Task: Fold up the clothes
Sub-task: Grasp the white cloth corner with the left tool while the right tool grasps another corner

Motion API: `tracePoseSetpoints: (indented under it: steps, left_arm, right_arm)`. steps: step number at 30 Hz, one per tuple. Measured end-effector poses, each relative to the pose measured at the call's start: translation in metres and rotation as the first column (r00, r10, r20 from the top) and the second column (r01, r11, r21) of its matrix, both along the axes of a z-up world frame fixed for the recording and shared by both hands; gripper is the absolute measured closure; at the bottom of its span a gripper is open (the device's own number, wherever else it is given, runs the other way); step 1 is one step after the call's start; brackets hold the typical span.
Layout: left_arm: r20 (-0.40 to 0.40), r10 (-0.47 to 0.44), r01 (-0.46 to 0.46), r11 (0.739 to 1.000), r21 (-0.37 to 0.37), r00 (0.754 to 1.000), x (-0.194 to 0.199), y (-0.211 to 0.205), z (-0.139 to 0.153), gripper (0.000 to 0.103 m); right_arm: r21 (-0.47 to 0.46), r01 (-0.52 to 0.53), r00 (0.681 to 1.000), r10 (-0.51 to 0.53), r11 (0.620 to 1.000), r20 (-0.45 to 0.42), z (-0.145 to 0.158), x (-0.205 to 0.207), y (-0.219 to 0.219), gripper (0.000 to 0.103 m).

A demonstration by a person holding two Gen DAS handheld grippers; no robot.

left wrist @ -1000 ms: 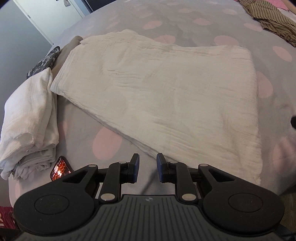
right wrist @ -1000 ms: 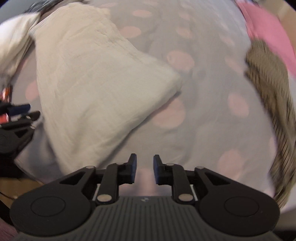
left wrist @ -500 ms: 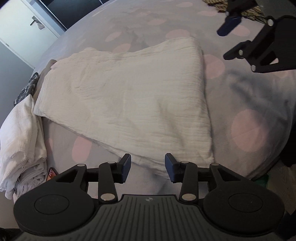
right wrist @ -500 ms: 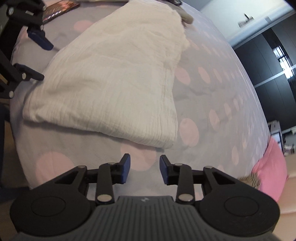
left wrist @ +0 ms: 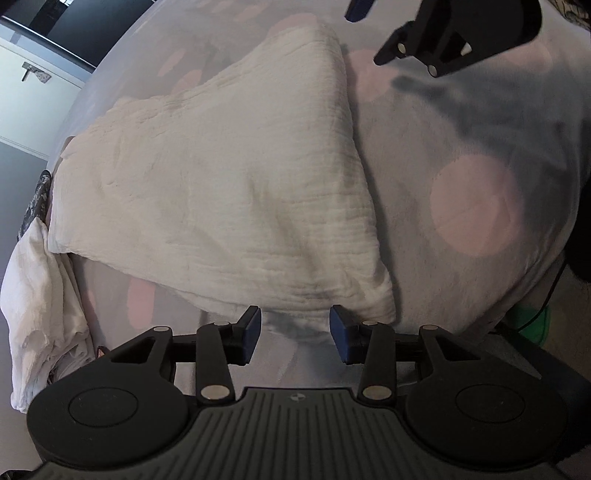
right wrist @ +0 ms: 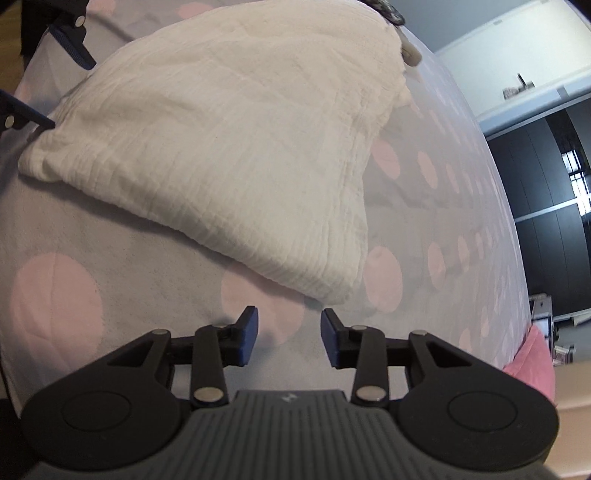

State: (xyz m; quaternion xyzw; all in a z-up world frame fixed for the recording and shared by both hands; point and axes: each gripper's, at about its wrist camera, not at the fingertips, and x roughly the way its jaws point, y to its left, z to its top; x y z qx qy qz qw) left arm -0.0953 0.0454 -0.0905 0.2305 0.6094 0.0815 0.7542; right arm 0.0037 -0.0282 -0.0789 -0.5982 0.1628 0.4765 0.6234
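Note:
A cream crinkled cloth (left wrist: pixel 229 199), folded into a rough rectangle, lies flat on the grey bed cover with pink dots (left wrist: pixel 476 206). It also shows in the right wrist view (right wrist: pixel 229 147). My left gripper (left wrist: pixel 294 334) is open and empty, its fingertips just short of the cloth's near corner. My right gripper (right wrist: pixel 289 334) is open and empty, just short of another corner of the cloth (right wrist: pixel 332 288). The right gripper also shows at the top of the left wrist view (left wrist: pixel 454 33).
A pile of white folded cloths (left wrist: pixel 40 310) lies at the left bed edge. A pink pillow (right wrist: pixel 532 365) is at the right. A white door (left wrist: pixel 33 96) and dark wardrobes (right wrist: pixel 546 184) stand beyond the bed. The floor (left wrist: pixel 546 306) shows past the bed edge.
Both grippers have opened wider and moved closer to the cloth's corners. The left one has swung right along the near edge; the right one has come round to the far corner.

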Motion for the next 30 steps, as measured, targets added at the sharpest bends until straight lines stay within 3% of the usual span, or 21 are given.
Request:
tracePoseSetpoints:
  steps: [3, 5, 9, 13, 18, 22, 27, 30]
  left_arm:
    - [-0.014, -0.007, 0.007, 1.0, 0.009, 1.0, 0.002, 0.0, -0.004, 0.064]
    - [-0.001, -0.049, 0.049, 0.997, 0.059, 0.999, 0.001, -0.007, -0.002, 0.064]
    - [0.053, -0.183, 0.172, 0.97, 0.174, 0.982, -0.004, -0.028, 0.004, 0.064]
    - [0.004, -0.195, 0.192, 0.97, 0.153, 0.981, 0.0, -0.028, -0.011, 0.064]
    - [0.012, -0.261, 0.256, 0.952, 0.169, 0.965, -0.007, -0.035, -0.011, 0.064]
    - [0.039, -0.284, 0.278, 0.954, 0.111, 0.958, -0.01, -0.041, -0.003, 0.062]
    - [-0.006, -0.259, 0.259, 0.966, -0.019, 0.966, -0.012, -0.045, -0.007, 0.055]
    - [-0.019, -0.226, 0.226, 0.974, -0.007, 0.974, -0.007, -0.042, -0.016, 0.053]
  right_arm:
    - [-0.006, -0.065, 0.997, 0.065, 0.998, 0.045, -0.009, -0.001, 0.0, 0.062]
    - [-0.022, -0.129, 0.986, 0.13, 0.991, 0.107, -0.016, -0.003, -0.003, 0.06]
    - [-0.093, -0.27, 0.926, 0.285, 0.958, 0.247, -0.034, -0.003, -0.014, 0.057]
    - [-0.137, -0.337, 0.889, 0.362, 0.932, 0.278, -0.045, -0.003, -0.016, 0.054]
    - [-0.177, -0.411, 0.831, 0.447, 0.894, 0.33, -0.053, -0.006, -0.014, 0.049]
    - [-0.177, -0.407, 0.835, 0.443, 0.896, 0.326, -0.05, -0.005, -0.009, 0.049]
    - [-0.17, -0.397, 0.839, 0.432, 0.902, 0.331, -0.052, 0.0, -0.003, 0.049]
    - [-0.168, -0.401, 0.834, 0.435, 0.9, 0.34, -0.053, -0.002, -0.01, 0.049]
